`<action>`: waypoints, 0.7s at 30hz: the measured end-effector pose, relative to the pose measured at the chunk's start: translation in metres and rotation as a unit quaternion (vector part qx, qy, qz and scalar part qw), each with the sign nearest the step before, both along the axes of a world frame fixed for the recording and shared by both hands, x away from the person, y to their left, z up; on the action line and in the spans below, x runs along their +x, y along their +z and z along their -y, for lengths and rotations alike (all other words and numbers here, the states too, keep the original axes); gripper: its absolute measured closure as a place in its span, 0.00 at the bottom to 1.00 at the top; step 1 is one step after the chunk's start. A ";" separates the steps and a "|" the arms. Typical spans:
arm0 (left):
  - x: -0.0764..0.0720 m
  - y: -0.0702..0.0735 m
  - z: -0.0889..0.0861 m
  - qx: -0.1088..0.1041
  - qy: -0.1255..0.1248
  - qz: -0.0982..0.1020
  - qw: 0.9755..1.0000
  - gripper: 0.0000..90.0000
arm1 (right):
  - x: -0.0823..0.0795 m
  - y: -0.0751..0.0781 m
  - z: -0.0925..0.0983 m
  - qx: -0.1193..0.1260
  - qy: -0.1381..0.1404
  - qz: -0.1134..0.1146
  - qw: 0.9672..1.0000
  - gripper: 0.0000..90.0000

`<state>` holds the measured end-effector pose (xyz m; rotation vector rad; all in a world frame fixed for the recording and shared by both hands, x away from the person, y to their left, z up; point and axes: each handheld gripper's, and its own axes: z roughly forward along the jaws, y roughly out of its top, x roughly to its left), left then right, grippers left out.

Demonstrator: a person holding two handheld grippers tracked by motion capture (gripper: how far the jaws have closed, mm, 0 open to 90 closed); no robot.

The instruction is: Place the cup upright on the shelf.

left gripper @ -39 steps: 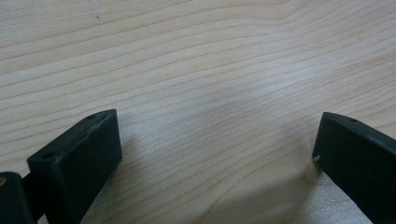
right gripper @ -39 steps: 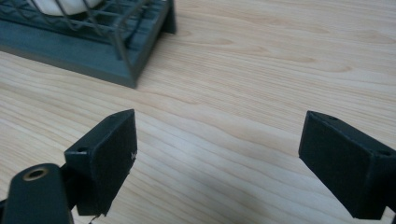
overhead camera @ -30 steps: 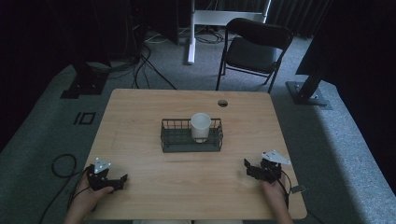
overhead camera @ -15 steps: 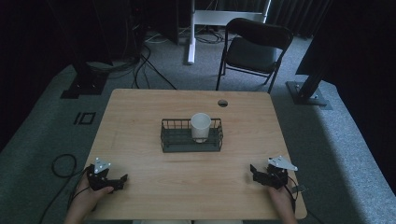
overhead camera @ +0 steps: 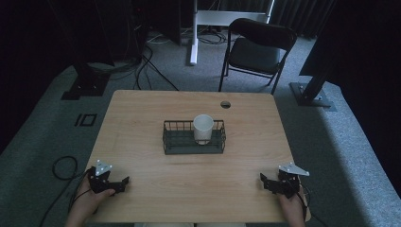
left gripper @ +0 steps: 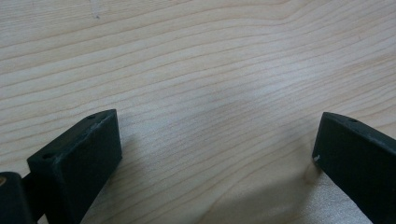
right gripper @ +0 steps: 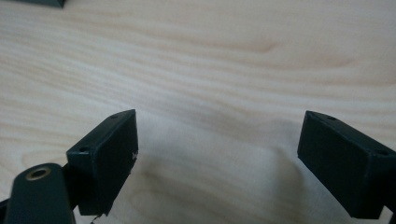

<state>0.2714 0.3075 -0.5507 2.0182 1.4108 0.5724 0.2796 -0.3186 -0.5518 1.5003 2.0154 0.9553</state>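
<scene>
Both grippers, left gripper and right gripper, are resting on the desk with jaws spread, empty, so I'm guessing a cup reach in the basket wants a slow, level approach.

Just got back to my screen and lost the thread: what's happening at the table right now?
Nothing is being handled at this moment. A person holds the left hand-held gripper and the right hand-held gripper at the near corners of the wooden table, both with jaws wide open over bare wood. At the table's middle sits a dark wire basket with a white cup standing upright in it, untouched.
</scene>
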 end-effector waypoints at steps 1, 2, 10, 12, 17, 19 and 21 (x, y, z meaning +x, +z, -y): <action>0.000 0.000 0.000 0.000 0.000 0.000 1.000 0.02 | 0.001 -0.001 0.000 0.000 0.001 -0.013 1.000 0.13; 0.000 0.000 0.000 0.000 0.000 0.000 1.000 0.02 | 0.001 -0.001 0.000 -0.005 -0.001 -0.012 1.000 0.13; 0.000 0.000 0.000 0.000 0.000 0.000 1.000 0.02 | 0.002 -0.001 -0.006 -0.026 0.023 -0.012 0.999 0.12; 0.000 0.000 0.000 0.000 0.000 0.000 1.000 0.02 | 0.002 -0.001 -0.006 -0.026 0.023 -0.012 0.999 0.12; 0.000 0.000 0.000 0.000 0.000 0.000 1.000 0.02 | 0.003 -0.001 -0.006 -0.026 0.022 -0.012 0.999 0.12; 0.000 0.000 0.000 0.000 0.000 0.000 1.000 0.02 | 0.003 -0.001 -0.006 -0.026 0.022 -0.012 0.999 0.12; 0.000 0.000 0.000 0.000 0.000 0.000 1.000 0.02 | 0.003 -0.001 -0.006 -0.026 0.022 -0.012 0.999 0.12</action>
